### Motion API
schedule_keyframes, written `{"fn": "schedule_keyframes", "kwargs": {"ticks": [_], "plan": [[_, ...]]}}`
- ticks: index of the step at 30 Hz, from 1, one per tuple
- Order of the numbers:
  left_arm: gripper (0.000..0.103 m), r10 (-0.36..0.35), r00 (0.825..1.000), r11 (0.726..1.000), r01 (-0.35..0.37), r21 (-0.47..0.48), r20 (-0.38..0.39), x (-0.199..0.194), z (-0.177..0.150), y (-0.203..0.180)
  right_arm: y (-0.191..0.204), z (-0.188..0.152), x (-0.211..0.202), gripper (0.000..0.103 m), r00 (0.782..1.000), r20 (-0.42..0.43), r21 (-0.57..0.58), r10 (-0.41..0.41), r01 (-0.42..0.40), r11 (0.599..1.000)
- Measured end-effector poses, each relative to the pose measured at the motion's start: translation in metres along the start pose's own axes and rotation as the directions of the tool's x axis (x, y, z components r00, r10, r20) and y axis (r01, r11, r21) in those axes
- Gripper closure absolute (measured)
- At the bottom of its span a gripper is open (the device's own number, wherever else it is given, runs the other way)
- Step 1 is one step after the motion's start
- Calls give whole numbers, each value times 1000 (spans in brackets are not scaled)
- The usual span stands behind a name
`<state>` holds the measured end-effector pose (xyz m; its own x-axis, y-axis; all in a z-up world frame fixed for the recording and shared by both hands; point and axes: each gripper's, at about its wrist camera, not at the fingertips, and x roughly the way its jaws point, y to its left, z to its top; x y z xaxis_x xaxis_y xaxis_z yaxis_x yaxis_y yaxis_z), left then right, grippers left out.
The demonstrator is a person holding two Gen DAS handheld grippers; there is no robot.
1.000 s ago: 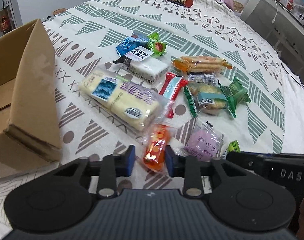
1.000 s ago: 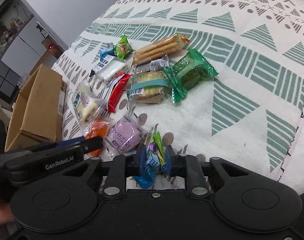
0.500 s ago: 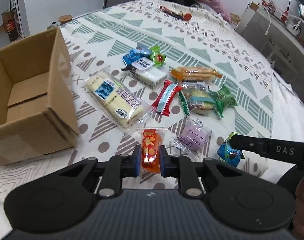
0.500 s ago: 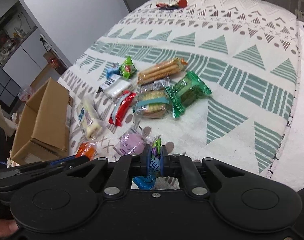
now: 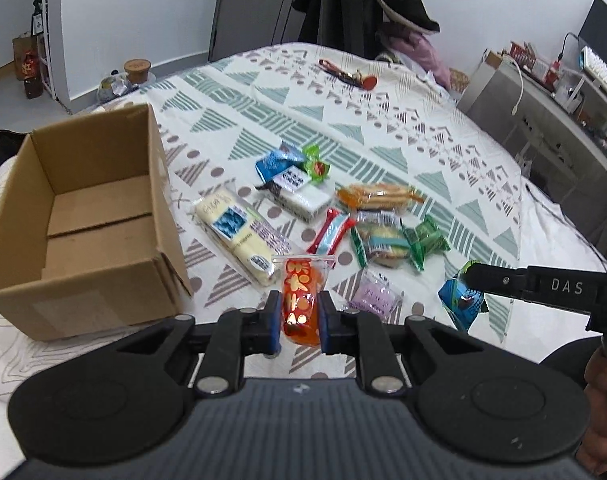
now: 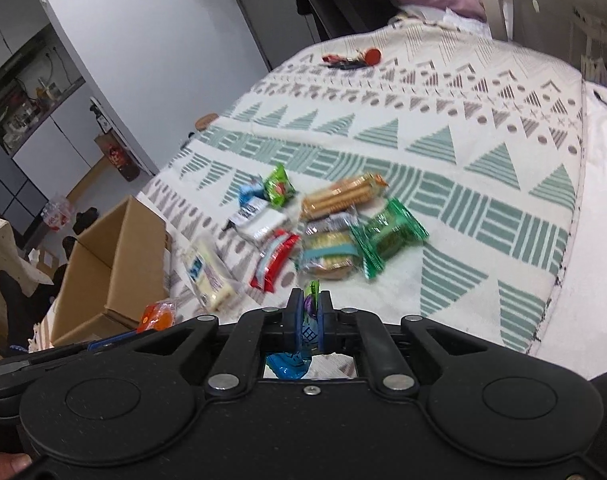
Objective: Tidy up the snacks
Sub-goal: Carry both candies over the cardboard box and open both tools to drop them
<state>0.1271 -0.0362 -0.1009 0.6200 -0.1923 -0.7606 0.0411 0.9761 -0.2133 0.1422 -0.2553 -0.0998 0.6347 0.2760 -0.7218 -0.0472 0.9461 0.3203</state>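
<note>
Cardboard box [image 5: 103, 216] empty — left tongs [image 5: 297, 320] clamp orange packet [image 5: 301, 300], right tongs [image 6: 309, 314] blue packet [image 5: 461, 300].

Both grippers closed on packets, orange [image 5: 299, 300] and blue [image 6: 308, 334], and lifted them.

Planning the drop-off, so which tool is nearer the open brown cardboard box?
Left. The left tool hangs beside the open brown cardboard box; the right tool is farther right, beyond it.

Blue-green snack packet [image 6: 308, 322] between closed jaws
</note>
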Motion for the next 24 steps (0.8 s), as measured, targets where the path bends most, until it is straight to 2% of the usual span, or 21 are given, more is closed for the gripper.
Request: {"fn": "schedule_keyframes", "kwargs": {"ticks": [13,24], "plan": [[86,13,997,998,-9,-54,78,-34,17,29,48,17,-11,97,997,62,-57,47,-44,997],[86,59,991,993,-45,-113,120,-52,26,75,94,27,-1,97,992,73,-107,99,-91,990]]}}
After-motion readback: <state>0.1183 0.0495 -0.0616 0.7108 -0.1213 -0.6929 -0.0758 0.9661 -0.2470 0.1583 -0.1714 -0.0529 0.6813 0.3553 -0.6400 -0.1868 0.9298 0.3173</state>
